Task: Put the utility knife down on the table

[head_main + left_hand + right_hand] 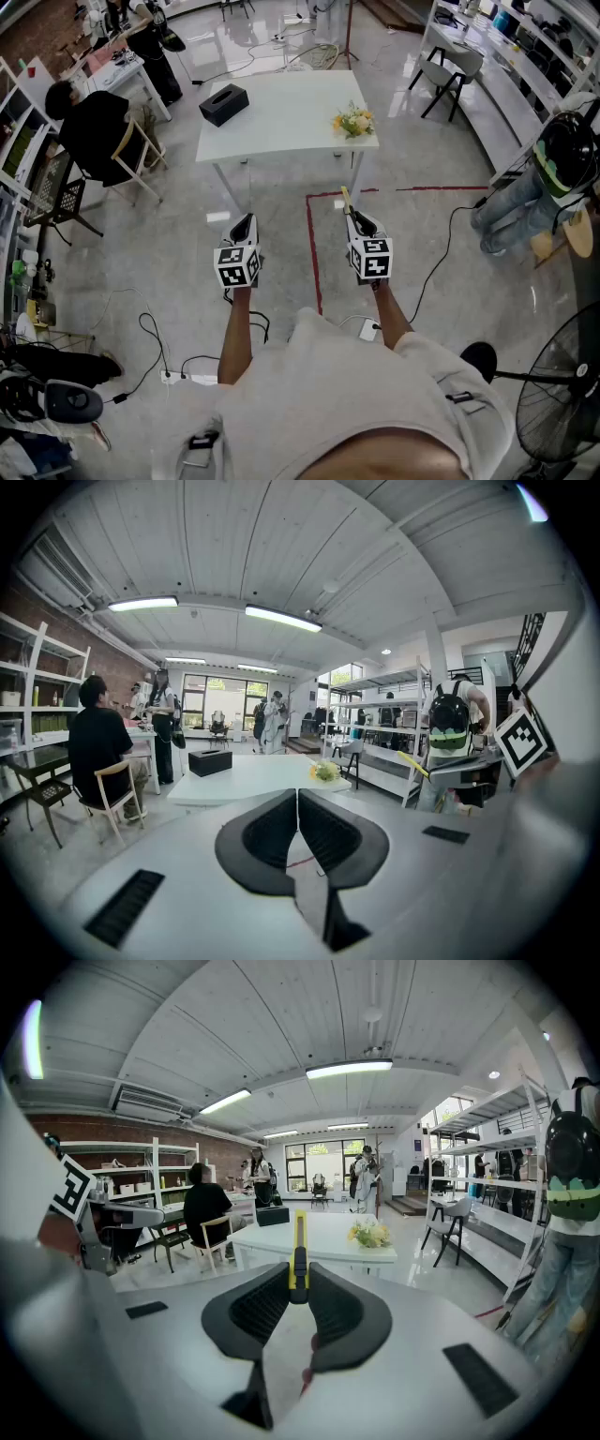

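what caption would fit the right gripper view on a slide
Right gripper shut on a yellow utility knife, pointing toward the white rectangular table with a yellow flower bunch

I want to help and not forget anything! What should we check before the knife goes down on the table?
1. Knife held tight: the right gripper has its jaws shut on the utility knife. Ok.
2. Other gripper free: the left gripper has its jaws together with nothing between them. Ok.
3. Room to put it down: the table has bare top between the black box and the flowers. Ok.
4. Table close enough: it stands well ahead of both grippers. Not ok, probably step closer first.
5. Blade pulled in: cannot tell.
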